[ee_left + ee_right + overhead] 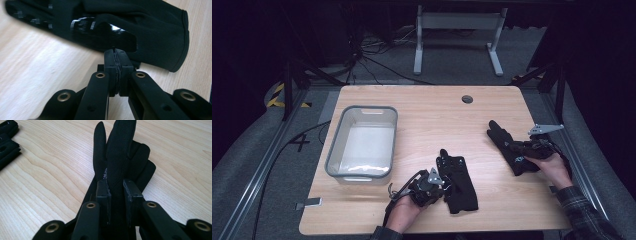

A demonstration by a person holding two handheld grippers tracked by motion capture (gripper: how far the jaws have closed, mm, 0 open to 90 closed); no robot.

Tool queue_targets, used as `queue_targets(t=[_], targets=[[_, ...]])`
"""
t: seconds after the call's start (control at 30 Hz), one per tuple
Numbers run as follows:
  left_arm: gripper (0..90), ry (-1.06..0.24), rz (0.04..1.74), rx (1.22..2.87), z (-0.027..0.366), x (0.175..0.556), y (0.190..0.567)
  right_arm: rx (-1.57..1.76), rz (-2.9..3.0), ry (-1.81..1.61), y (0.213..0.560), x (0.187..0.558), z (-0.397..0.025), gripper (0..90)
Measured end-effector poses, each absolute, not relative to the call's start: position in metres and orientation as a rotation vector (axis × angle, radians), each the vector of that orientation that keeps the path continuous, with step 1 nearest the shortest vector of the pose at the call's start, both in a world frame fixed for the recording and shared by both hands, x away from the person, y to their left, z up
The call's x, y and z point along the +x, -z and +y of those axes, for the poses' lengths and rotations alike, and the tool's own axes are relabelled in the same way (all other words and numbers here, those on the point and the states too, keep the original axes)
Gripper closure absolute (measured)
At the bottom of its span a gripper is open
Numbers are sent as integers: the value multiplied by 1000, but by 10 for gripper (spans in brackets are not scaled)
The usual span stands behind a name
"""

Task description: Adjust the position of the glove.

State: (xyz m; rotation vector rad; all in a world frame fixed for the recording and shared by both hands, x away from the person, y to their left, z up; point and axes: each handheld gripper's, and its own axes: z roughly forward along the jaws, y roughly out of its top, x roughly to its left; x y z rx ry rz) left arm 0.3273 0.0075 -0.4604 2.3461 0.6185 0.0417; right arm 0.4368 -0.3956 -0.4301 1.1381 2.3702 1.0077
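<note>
A grey plastic bin (pixel 362 141) stands toward the left edge of the bench (pixel 427 110), about midway between its far and near edges. Near the middle of the near edge lies a black glove (pixel 458 184), fingers pointing to the far edge. The left hand-held gripper (pixel 438 184) meets its left side; in the left gripper view its jaws are pressed together, pinching a fold of the glove (pixel 140 27). Toward the right edge lies a second black glove (pixel 507 146), angled toward the far left. The right hand-held gripper (pixel 523 152) clamps it, the jaws narrowly parted around the fabric (pixel 117 157).
</note>
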Motion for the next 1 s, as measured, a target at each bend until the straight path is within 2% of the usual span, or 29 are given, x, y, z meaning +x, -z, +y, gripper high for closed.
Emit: queue_targets(t=[0.57,0.8,1.0], targets=[[889,5,526,2336,-31,332,459,1086,2388,-1041,420,432,-389,775],[888,-18,493,2356,-45,335,458,1067,2393,-1059,416,429,-386,774],[782,-49,557,2324,-31,334,454,1038,2417,-1078,413,426,-379,774]])
